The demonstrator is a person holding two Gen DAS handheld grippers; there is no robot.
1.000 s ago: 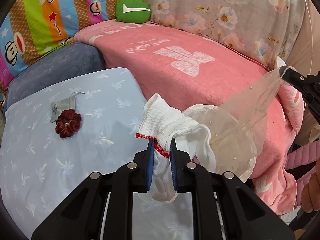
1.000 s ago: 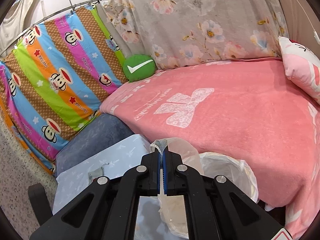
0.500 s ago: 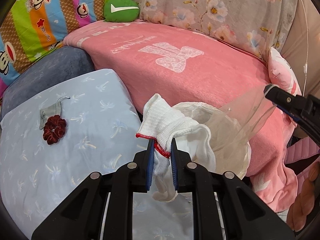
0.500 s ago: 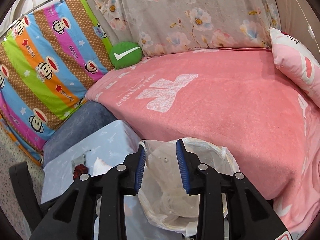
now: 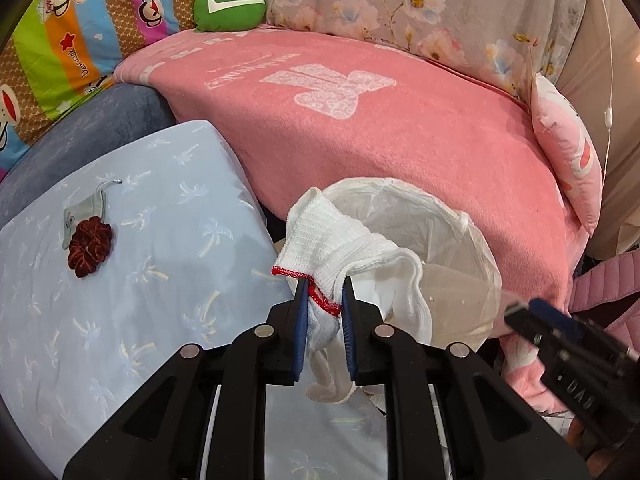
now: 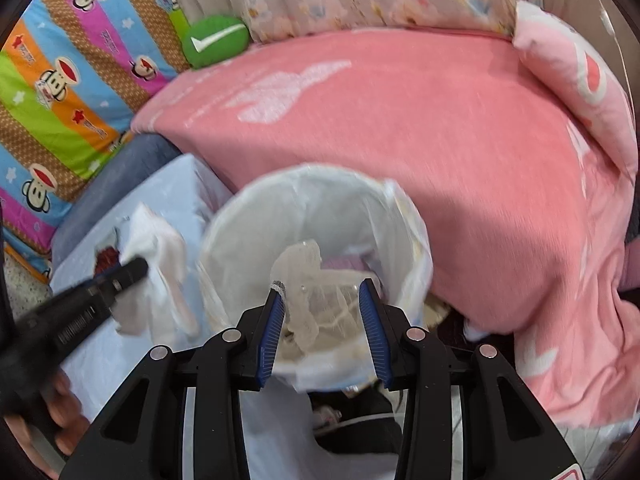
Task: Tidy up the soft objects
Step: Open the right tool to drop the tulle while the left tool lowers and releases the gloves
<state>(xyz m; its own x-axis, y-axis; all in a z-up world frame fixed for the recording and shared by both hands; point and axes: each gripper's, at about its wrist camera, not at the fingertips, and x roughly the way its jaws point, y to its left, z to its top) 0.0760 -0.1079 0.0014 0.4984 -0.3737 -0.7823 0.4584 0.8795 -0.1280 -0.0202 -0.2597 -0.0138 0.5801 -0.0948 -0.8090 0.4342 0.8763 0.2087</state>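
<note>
Right now the left gripper (image 5: 323, 300) is clamped on a white knit glove (image 5: 344, 248) with a red-edged cuff; the cuff sits pinched between the blue pads and the rest flops out above and below the jaws. It hangs at the near rim of a bin (image 5: 486, 268) lined with a clear bag, over the edge of a pale blue cloth (image 5: 140, 280) printed with palm trees. In the right wrist view the same glove (image 6: 156, 248) dangles just left of the bin (image 6: 420, 240).

The right gripper (image 6: 322, 308) stands wide open over the bin's mouth, nothing between its pads. A sheer mesh pouch (image 6: 304, 276) lies loose just past its left finger, inside the bin, crumpled on the liner. From the left wrist view the right gripper (image 5: 516, 312) shows only as a blurred black tip at the bin's right side.

On the blue cloth, well away from the bin, a dark red scrunchie (image 5: 90, 248) lies touching a small grey drawstring bag (image 5: 82, 212). Behind everything runs a pink blanket (image 5: 380, 128), with a green cushion (image 5: 229, 6) bearing a white tick at its far corner and a pink pillow (image 5: 568, 160) at the right end. A hand (image 6: 52, 420) grips the left tool at the lower left.
</note>
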